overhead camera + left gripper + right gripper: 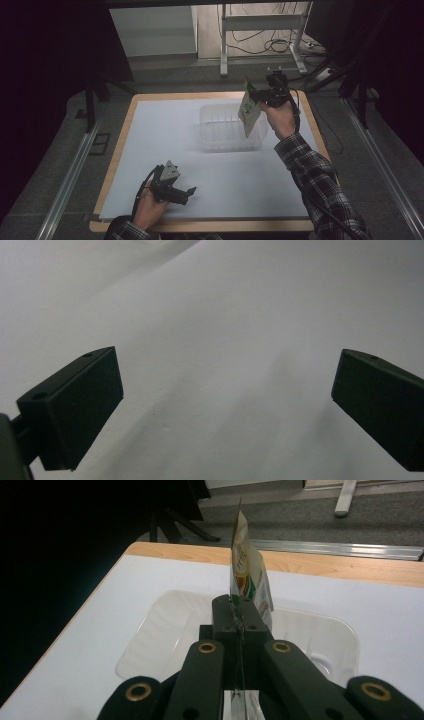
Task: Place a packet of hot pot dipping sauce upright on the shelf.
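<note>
A flat printed pouch (249,109) hangs above the right end of a clear plastic tub (210,134) on the white sheet. My right gripper (260,95) is shut on the pouch's top edge. In the right gripper view the pouch (247,575) stands edge-on between the closed jaws of my right gripper (239,611), over the tub (160,635). My left gripper (189,192) rests low on the sheet near the front edge, jaws open. The left gripper view has its fingers (75,410) wide apart over bare white sheet, and nothing lies between them.
The white sheet (165,145) covers a wooden table (122,135). Beyond the far edge stand white desk legs (223,45) with cables on grey floor. Metal rails (70,180) run along both sides of the table.
</note>
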`<state>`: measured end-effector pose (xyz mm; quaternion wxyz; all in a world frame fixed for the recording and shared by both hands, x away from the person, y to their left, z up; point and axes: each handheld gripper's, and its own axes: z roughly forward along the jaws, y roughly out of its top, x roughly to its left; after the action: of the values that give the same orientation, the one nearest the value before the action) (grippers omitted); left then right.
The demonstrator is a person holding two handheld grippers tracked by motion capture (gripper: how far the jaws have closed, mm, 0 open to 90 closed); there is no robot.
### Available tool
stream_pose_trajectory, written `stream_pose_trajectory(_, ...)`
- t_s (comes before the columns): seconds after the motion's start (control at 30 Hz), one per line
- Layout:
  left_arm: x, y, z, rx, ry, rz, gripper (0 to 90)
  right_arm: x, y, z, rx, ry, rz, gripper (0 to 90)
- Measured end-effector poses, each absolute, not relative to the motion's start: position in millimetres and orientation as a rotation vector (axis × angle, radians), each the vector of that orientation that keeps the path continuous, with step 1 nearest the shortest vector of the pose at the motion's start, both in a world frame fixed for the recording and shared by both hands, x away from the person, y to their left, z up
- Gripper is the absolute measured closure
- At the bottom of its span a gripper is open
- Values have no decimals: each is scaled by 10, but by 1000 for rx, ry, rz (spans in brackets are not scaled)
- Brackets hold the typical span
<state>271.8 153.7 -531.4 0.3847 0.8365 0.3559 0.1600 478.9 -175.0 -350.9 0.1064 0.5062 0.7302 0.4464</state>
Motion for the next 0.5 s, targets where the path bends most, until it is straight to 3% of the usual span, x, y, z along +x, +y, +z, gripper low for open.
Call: stream_pose_trajectory(0.5,2715,1533,-5312,2132,907,410,0,4842,-1625,-3780,1478,2182,1253,889)
